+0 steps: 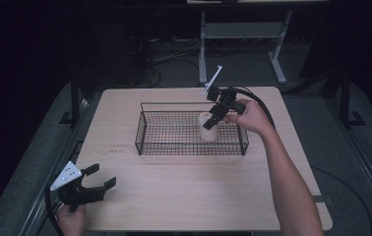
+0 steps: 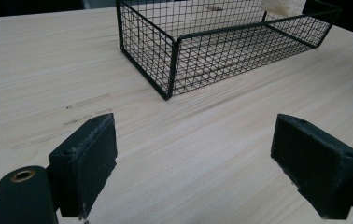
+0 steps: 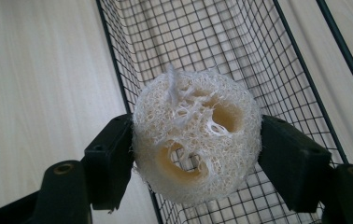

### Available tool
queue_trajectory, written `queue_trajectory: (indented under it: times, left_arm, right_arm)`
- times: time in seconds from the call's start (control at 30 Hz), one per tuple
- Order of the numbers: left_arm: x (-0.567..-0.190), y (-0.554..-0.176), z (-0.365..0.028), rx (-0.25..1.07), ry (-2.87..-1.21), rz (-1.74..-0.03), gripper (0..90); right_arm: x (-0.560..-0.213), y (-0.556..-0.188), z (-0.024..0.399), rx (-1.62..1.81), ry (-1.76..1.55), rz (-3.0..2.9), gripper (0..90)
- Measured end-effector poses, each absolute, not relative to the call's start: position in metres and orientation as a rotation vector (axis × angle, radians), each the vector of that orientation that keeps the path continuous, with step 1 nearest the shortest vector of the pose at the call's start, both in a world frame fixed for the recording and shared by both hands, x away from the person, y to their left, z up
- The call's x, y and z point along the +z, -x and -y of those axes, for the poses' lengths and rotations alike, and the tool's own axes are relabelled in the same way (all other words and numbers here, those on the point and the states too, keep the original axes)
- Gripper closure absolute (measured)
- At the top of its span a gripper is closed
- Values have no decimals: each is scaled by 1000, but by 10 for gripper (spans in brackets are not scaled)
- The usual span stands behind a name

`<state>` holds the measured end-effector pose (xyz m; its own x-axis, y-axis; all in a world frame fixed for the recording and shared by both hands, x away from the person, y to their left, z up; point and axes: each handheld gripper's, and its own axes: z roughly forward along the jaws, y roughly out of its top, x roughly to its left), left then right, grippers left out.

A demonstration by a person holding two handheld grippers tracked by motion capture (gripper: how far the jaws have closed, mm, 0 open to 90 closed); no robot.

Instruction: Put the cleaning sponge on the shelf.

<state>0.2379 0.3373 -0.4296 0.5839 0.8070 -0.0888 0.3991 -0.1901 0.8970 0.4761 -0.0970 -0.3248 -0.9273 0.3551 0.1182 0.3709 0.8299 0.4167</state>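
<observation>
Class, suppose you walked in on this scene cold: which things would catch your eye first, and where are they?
First, the pale loofah sponge clamped between the right gripper's black jaws, held over the right part of the wire basket. That black basket stands at the middle of the wooden table. The left gripper rests open at the table's near left corner, holding nothing.

Both claws are matt black, the left claw (image 1: 99, 177) at lower left topped by a grey three-cornered plate with small holes, the right claw (image 1: 209, 123) at upper centre trailing a thick black cable, their blocky pads worn, brass-ringed holes at the bases, forearms bare.
</observation>
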Motion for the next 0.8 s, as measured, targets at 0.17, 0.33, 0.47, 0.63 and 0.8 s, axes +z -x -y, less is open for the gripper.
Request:
queue_trajectory:
  times: [0.17,0.33,0.47,0.63,0.8]
  left_arm:
    - [-430,-238,-337,506,-1808,-984,139]
    - [-430,-238,-338,507,-1803,-986,139]
    - [-430,-238,-338,507,-1801,-986,139]
    - [-429,-238,-337,505,-1803,-983,139]
    - [-429,-237,-338,507,-1805,-984,139]
  right_arm:
    - [-332,-479,99,-665,603,2966,292]
    - [-340,-481,101,-686,629,2953,292]
    - [-349,-483,103,-676,639,2943,292]
    - [-355,-486,101,-640,647,2944,292]
    - [-359,-486,98,-625,641,2947,292]
